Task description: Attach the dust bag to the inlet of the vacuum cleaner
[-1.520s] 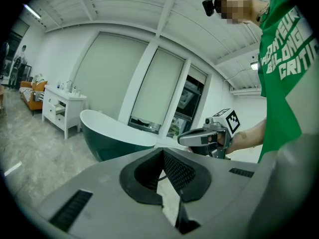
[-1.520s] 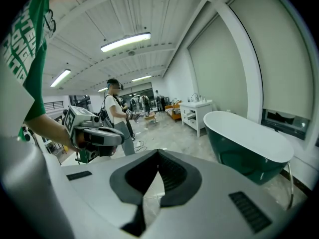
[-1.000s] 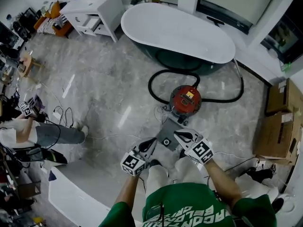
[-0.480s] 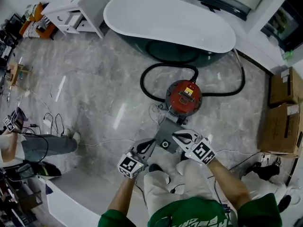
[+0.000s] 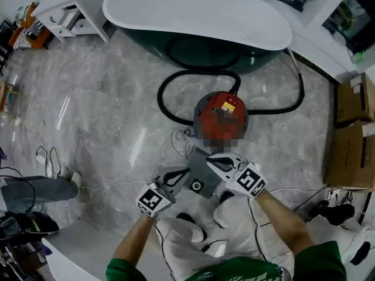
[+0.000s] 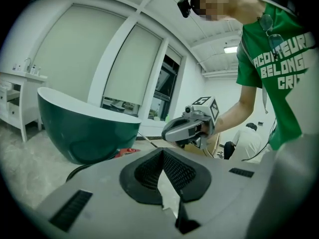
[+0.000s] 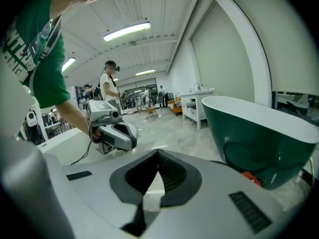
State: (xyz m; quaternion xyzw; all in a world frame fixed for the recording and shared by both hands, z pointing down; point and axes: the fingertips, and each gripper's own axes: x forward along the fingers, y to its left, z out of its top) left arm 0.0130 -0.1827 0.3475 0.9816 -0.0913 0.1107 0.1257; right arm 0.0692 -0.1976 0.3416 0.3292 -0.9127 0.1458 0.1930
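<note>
I have the left gripper (image 5: 184, 173) and right gripper (image 5: 212, 159) fingers clenched on opposite edges of the grey dust bag (image 5: 202, 172), near the red vacuum cleaner (image 5: 208, 108). I can't read its yellow label (image 5: 228, 105).

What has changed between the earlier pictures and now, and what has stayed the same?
The left gripper and right gripper edged forward over the grey flat dust bag towards the round red vacuum cleaner. Nothing was gripped or released. Bag, vacuum and black hose stayed put.
</note>
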